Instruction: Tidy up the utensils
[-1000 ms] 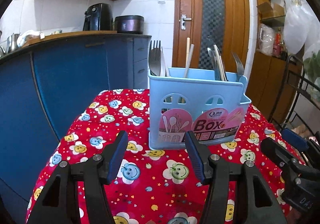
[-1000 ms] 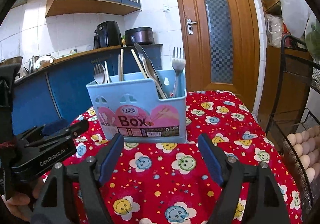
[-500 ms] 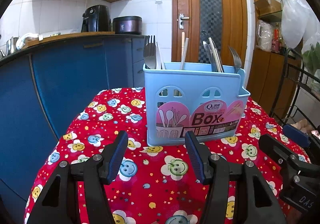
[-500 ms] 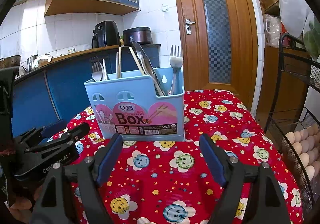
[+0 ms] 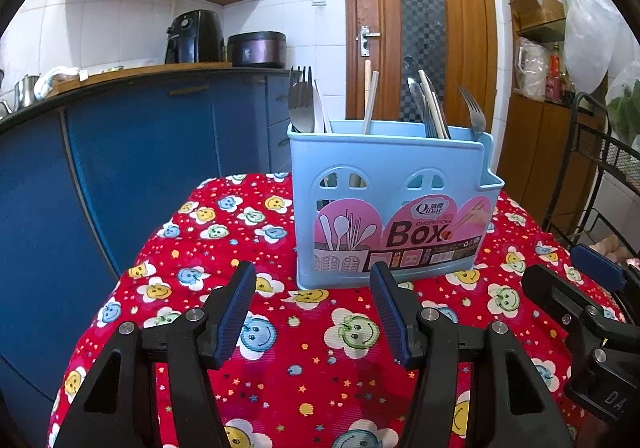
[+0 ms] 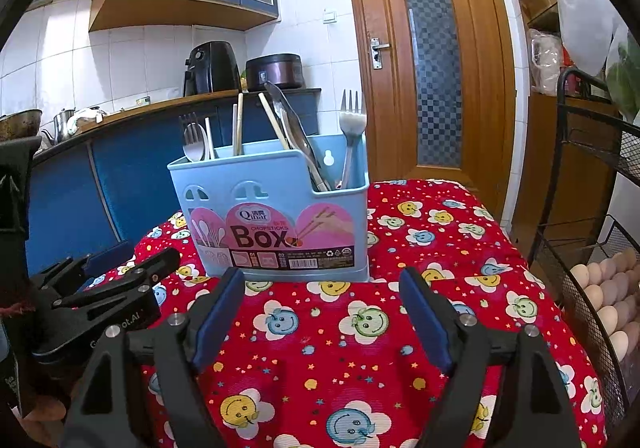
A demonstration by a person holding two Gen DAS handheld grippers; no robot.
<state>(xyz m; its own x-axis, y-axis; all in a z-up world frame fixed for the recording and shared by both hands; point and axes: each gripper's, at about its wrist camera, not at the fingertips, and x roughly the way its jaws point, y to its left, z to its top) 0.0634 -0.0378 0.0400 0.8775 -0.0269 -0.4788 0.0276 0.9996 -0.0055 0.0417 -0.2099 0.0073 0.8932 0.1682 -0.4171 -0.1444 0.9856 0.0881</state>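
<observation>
A light blue utensil box (image 5: pixel 392 203) labelled "Box" stands upright on the red flowered tablecloth (image 5: pixel 280 328); it also shows in the right wrist view (image 6: pixel 276 215). Forks (image 5: pixel 301 99), spoons, a knife and chopsticks (image 5: pixel 370 97) stand in its compartments. A fork (image 6: pixel 352 127) stands in the right end compartment. My left gripper (image 5: pixel 312 308) is open and empty, a short way in front of the box. My right gripper (image 6: pixel 322 306) is open and empty, also just in front of it.
A blue kitchen counter (image 5: pixel 140 135) with an air fryer (image 5: pixel 194 35) and a cooker stands behind left. A wooden door (image 5: pixel 420 27) is behind. A black wire rack with eggs (image 6: pixel 600 300) stands at the table's right edge.
Both grippers have dropped slightly and tilted, so the box sits a bit higher and more level in view. Both stay open and empty.
</observation>
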